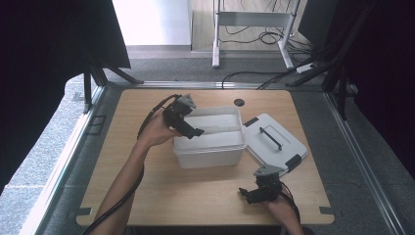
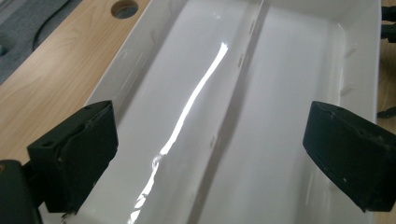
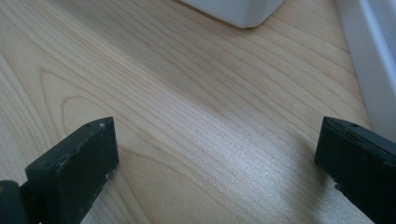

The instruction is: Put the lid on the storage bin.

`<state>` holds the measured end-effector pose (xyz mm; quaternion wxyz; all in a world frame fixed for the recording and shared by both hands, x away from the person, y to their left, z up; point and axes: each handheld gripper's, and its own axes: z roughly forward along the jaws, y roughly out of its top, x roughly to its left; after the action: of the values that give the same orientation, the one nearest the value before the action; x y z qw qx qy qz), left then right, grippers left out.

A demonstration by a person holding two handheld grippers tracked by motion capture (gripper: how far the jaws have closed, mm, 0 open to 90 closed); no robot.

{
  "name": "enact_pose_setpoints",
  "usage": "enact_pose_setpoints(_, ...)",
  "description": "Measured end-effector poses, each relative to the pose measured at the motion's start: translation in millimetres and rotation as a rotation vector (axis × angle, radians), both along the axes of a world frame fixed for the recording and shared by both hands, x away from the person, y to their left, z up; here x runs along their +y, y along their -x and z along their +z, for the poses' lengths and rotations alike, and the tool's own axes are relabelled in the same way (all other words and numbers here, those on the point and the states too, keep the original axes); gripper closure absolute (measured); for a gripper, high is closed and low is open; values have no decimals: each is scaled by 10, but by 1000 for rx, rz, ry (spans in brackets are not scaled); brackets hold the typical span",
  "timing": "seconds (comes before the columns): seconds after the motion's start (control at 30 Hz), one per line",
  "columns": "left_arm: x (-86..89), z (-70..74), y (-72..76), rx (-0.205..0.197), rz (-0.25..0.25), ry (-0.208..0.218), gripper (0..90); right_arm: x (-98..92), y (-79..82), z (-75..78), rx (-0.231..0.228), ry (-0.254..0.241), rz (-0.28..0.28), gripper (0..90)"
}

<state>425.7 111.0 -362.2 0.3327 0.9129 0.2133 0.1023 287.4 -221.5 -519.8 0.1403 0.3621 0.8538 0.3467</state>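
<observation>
A white plastic box point(image 1: 210, 152) stands open on the middle of the wooden table point(image 1: 186, 191). A thin divider point(image 2: 238, 84) splits its glossy bare inside lengthwise. My left gripper point(image 1: 195, 131) hovers over the box's left end, tilted down into it. In the left gripper view this gripper point(image 2: 210, 154) is open, with nothing between its black pads point(image 2: 79, 154). My right gripper point(image 1: 247, 193) is low over the table near the front right, apart from the box. It point(image 3: 215, 158) is open too, over bare wood, with a corner of the box point(image 3: 243, 11) beyond it.
The box's white lid point(image 1: 274, 139), with its dark handle up, lies flat on the table just right of the box; its edge point(image 3: 373, 60) runs along the right of the right gripper view. A round hole point(image 1: 239, 102) sits in the table behind the box.
</observation>
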Motion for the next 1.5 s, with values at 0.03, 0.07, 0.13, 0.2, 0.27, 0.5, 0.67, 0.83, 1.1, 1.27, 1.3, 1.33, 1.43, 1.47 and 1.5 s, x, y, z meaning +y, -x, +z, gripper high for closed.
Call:
enact_pose_setpoints(0.03,47,11,39,-5,16,0,20,-6,-4,1,-5,1,7,0)
enact_pose_setpoints(0.07,99,23,76,-6,28,2,12,-11,-5,1,-5,-1,10,1)
enact_pose_setpoints(0.13,206,33,152,-8,56,21,0,-24,-13,18,11,-21,17,31)
enact_pose_setpoints(0.2,320,39,229,-16,90,48,0,-35,-16,52,31,-42,35,87)
enact_pose_setpoints(0.27,421,39,301,-16,123,83,0,-32,-13,85,33,-53,44,88)
enact_pose_setpoints(0.5,751,-91,627,-45,173,78,0,-27,-40,231,27,-35,71,108)
enact_pose_setpoints(0.67,899,-280,814,-50,207,76,0,-62,-111,359,39,-47,75,123)
enact_pose_setpoints(0.83,998,-557,988,-41,237,100,0,-103,-204,488,43,-49,91,124)
enact_pose_setpoints(1.1,1016,-1026,1181,-18,292,109,0,-216,-437,751,27,-47,71,124)
enact_pose_setpoints(1.27,985,-1249,1254,1,311,95,0,-293,-615,874,18,-44,57,123)
enact_pose_setpoints(1.3,976,-1301,1270,6,316,100,0,-306,-645,889,16,-39,53,123)
enact_pose_setpoints(1.33,971,-1330,1280,8,319,98,0,-327,-697,910,13,-27,46,124)
enact_pose_setpoints(1.43,946,-1436,1317,15,329,90,0,-382,-818,943,4,-3,21,132)
enact_pose_setpoints(1.47,938,-1457,1326,17,329,88,0,-414,-877,951,3,7,4,134)
enact_pose_setpoints(1.5,925,-1491,1339,17,329,82,0,-431,-911,953,1,15,-9,135)
